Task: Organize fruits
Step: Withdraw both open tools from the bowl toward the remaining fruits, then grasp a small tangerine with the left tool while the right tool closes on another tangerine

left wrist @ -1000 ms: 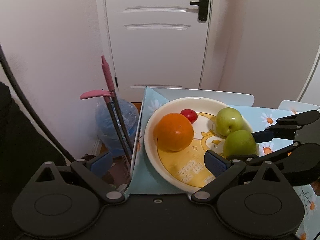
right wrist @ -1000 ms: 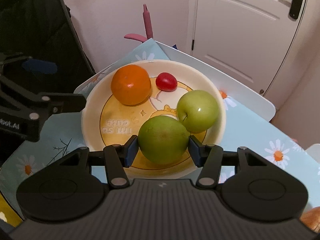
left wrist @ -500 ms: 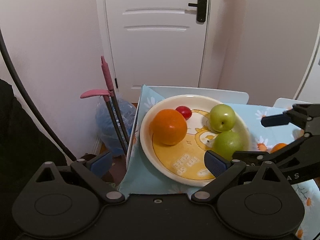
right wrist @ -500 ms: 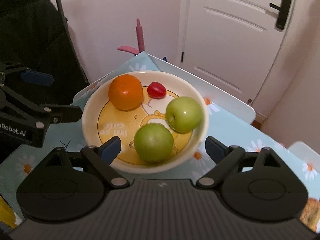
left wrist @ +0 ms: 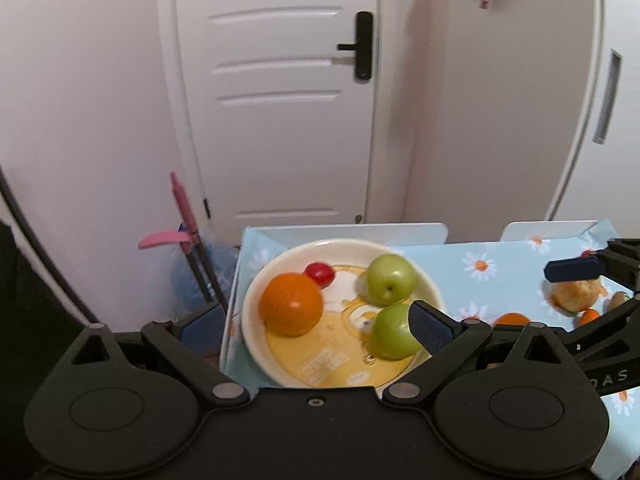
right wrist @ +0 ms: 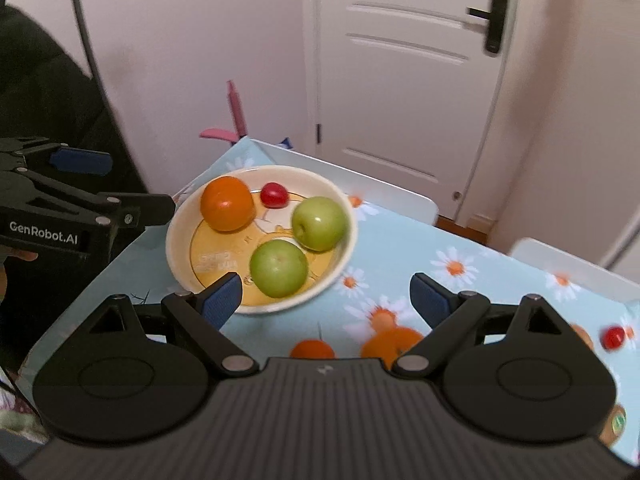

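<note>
A cream bowl [right wrist: 176, 248] [left wrist: 256, 332] with a yellow base holds an orange [right wrist: 227, 203] [left wrist: 291, 304], a small red tomato [right wrist: 274, 194] [left wrist: 320, 274] and two green apples [right wrist: 319, 223] [right wrist: 279, 268] [left wrist: 390, 279] [left wrist: 394, 338]. My right gripper [right wrist: 326, 300] is open and empty, raised above the table just this side of the bowl. My left gripper [left wrist: 316, 326] is open and empty, held over the bowl's near left side. Small oranges [right wrist: 313, 349] [right wrist: 390, 342] and a red tomato [right wrist: 614, 337] lie on the cloth near the right gripper.
The table has a light blue daisy cloth [right wrist: 400, 240] and ends at a white edge [right wrist: 384, 184] toward the door [right wrist: 404, 68]. A peeled fruit [left wrist: 576, 294] and small oranges [left wrist: 510, 319] lie at right. A pink-handled tool [left wrist: 182, 216] and water jug [left wrist: 196, 276] stand left of the table.
My right gripper let go of the near green apple in the bowl, opened wide and drew back and up. The left gripper pulled back a little.
</note>
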Available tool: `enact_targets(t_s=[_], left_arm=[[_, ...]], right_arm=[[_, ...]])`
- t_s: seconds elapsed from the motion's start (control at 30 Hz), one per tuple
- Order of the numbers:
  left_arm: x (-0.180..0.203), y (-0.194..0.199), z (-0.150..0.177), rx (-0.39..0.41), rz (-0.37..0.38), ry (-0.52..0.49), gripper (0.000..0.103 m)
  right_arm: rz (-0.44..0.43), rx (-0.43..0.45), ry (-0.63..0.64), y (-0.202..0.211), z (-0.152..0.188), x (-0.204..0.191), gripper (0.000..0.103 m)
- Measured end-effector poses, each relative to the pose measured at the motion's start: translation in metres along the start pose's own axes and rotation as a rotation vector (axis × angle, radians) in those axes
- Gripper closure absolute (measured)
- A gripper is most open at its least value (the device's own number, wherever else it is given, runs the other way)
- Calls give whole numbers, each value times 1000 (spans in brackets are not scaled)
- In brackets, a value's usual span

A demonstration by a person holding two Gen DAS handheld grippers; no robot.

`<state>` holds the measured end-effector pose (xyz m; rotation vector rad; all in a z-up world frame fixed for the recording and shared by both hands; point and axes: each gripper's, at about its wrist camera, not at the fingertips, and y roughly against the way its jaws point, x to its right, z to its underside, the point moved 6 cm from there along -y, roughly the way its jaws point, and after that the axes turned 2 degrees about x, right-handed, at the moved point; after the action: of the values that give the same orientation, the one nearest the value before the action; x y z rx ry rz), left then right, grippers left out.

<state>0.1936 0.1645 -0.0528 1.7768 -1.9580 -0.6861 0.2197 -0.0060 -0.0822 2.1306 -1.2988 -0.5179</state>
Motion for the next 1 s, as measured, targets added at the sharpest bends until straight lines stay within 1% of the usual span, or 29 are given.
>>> enact_targets(t_s=[0.23, 0.43, 0.63, 0.73, 0.87, 1.0], left_arm=[[24, 12, -1, 25, 55, -48, 3], [51, 22, 6, 28, 60, -48, 3], [81, 31, 18, 26, 9, -19, 3], [94, 31, 27, 21, -29, 1, 3], [110, 22, 42, 23, -72, 59, 4], [126, 8, 55, 27, -111, 54, 5]], right_arm=[[88, 1, -74, 38, 20, 24, 0], [126, 2, -120, 64, 42, 51, 0], [129, -2, -125, 82, 65, 83, 0], [159, -3, -115, 86, 76, 100, 0], [174, -8, -113, 78, 94, 119, 0], [187, -17, -112, 64, 111, 135, 0]])
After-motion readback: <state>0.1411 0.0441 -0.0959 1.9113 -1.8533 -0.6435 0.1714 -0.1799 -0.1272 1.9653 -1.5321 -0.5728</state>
